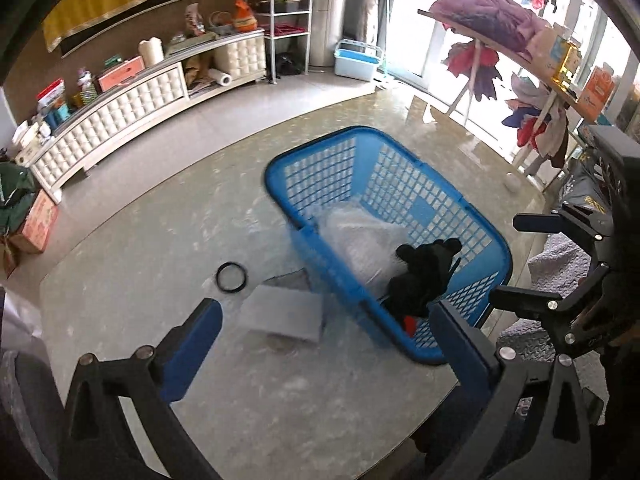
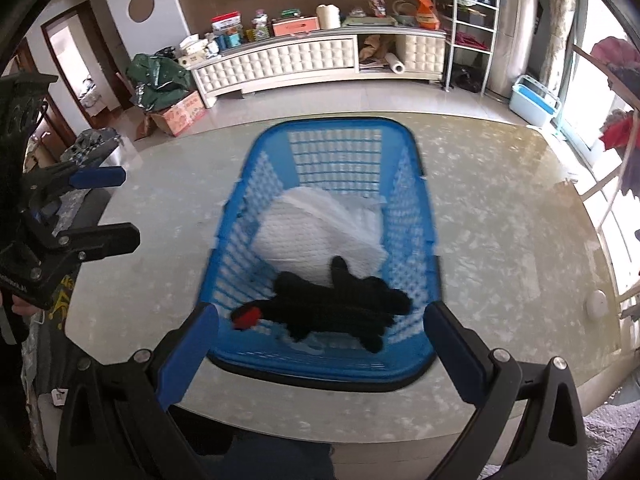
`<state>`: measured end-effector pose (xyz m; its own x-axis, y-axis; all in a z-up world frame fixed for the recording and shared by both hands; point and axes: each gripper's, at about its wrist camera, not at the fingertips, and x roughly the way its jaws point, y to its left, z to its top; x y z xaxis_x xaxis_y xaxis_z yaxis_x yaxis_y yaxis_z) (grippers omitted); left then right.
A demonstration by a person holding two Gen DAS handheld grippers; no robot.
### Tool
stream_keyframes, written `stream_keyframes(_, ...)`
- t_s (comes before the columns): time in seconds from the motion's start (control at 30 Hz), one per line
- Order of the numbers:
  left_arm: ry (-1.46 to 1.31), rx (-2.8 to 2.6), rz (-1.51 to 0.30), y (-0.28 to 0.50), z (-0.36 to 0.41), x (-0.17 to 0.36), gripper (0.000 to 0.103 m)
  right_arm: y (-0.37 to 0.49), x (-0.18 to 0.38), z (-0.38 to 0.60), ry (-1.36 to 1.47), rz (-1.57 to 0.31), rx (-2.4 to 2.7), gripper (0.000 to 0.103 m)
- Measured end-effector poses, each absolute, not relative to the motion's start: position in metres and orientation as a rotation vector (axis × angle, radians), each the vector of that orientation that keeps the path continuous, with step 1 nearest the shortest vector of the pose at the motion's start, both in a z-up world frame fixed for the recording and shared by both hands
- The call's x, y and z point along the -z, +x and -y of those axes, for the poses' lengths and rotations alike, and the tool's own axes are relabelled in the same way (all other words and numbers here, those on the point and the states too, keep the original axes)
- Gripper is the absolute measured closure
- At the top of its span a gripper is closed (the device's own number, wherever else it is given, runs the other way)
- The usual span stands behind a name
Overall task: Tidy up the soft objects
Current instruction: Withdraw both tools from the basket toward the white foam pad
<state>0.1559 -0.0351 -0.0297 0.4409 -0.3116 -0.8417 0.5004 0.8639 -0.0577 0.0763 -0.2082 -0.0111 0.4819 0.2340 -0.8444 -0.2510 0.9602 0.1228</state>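
Note:
A blue plastic basket (image 1: 484,236) (image 2: 428,240) stands on the marble table. In it lie a black glove with a red spot (image 1: 424,280) (image 2: 340,304) and white bubble wrap (image 1: 360,240) (image 2: 320,224). A grey foam sheet (image 1: 284,316) and a black ring (image 1: 231,277) lie on the table left of the basket. My left gripper (image 1: 324,340) is open and empty, above the foam sheet and the basket's near corner. My right gripper (image 2: 320,340) is open and empty, just above the basket's near end and the glove. Each gripper shows in the other view, open (image 1: 508,258) (image 2: 120,206).
The table (image 1: 160,240) (image 2: 500,220) has a curved edge close to me. A white round object (image 2: 596,302) sits near its right edge. A grey cloth (image 1: 560,256) lies at the right. A white cabinet (image 2: 300,60), boxes and a clothes rack (image 1: 500,60) stand beyond.

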Motion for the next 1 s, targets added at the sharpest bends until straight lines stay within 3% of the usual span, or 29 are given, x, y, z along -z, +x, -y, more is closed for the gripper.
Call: stream_keyframes(1.0,0.117,0.315,-1.028,0.113,-0.115,0.059,0.0,0.113,0.041,0.037,-0.256,-1.08,-0.517,0.0)
